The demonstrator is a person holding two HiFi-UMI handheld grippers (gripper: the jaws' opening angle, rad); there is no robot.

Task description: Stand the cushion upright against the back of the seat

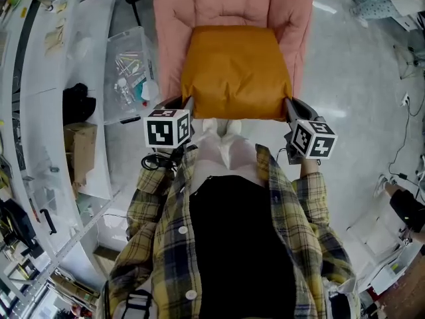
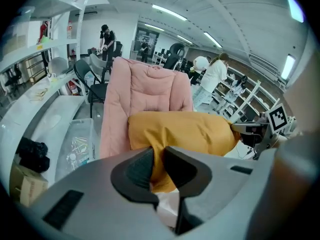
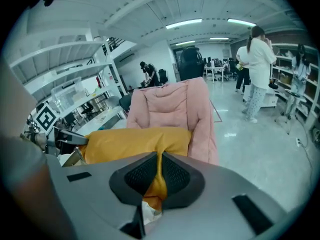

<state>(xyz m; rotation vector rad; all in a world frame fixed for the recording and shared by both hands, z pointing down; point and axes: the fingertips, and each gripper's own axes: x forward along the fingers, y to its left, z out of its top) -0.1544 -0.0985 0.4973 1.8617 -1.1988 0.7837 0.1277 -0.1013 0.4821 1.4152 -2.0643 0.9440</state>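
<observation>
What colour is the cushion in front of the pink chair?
The cushion is mustard orange, clearest in the head view.

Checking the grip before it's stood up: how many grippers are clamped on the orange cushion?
2. The left gripper pinches the near left corner of the orange cushion; the right gripper pinches its near right corner.

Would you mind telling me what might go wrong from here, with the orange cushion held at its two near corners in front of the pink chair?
1. The left hand-held gripper and right hand-held gripper each pinch only a fold of fabric at a corner, so the cushion may slip free.
2. The cushion looks soft and puffy; it might slump forward instead of standing against the back of the pink chair.
</observation>
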